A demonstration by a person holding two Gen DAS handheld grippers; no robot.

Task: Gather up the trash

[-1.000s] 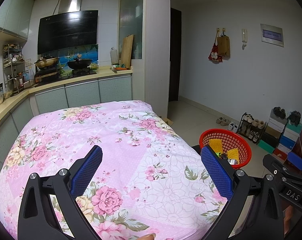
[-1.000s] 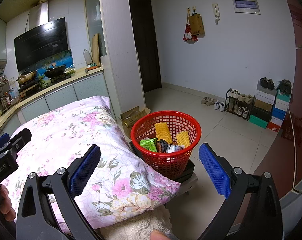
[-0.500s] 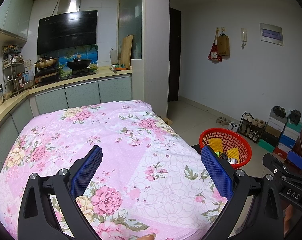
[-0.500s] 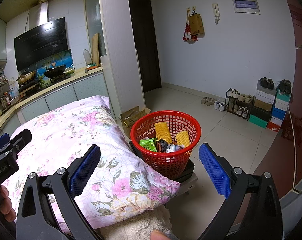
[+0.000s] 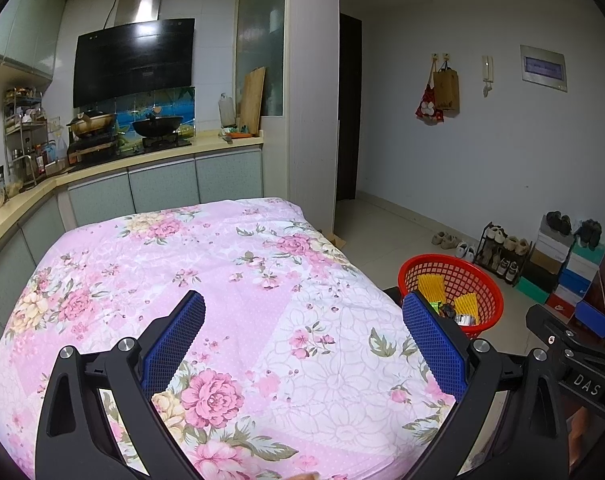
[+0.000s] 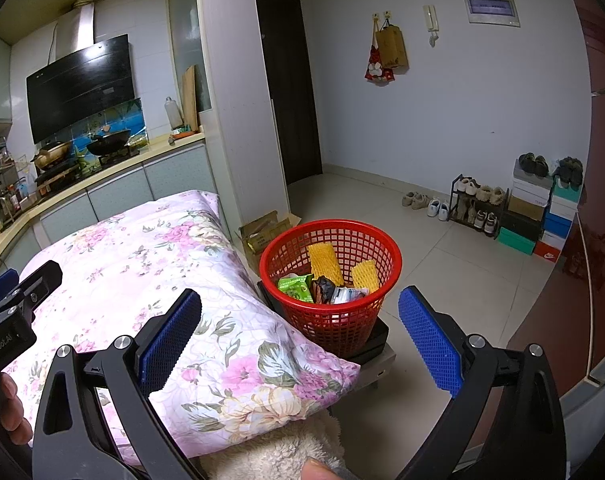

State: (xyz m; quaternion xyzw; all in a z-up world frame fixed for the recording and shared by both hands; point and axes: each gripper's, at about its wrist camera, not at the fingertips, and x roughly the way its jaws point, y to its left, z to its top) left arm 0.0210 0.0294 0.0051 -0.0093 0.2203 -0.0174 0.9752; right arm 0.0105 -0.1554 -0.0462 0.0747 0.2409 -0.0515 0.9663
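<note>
We hold our left tool (image 5: 302, 336) wide open over the flowery pink quilt (image 5: 206, 280), with nothing in it. Our right tool (image 6: 300, 334) is wide open too, and holds nothing. The red basket (image 6: 330, 276) sits on a low stand beside the quilt's edge. In it lie the trash pieces: two yellow foam nets (image 6: 326, 262), a green packet (image 6: 296, 286) and more wrappers. Shoes on a rack (image 6: 476, 204) wait by the wall. Nothing has moved since a second ago.
</note>
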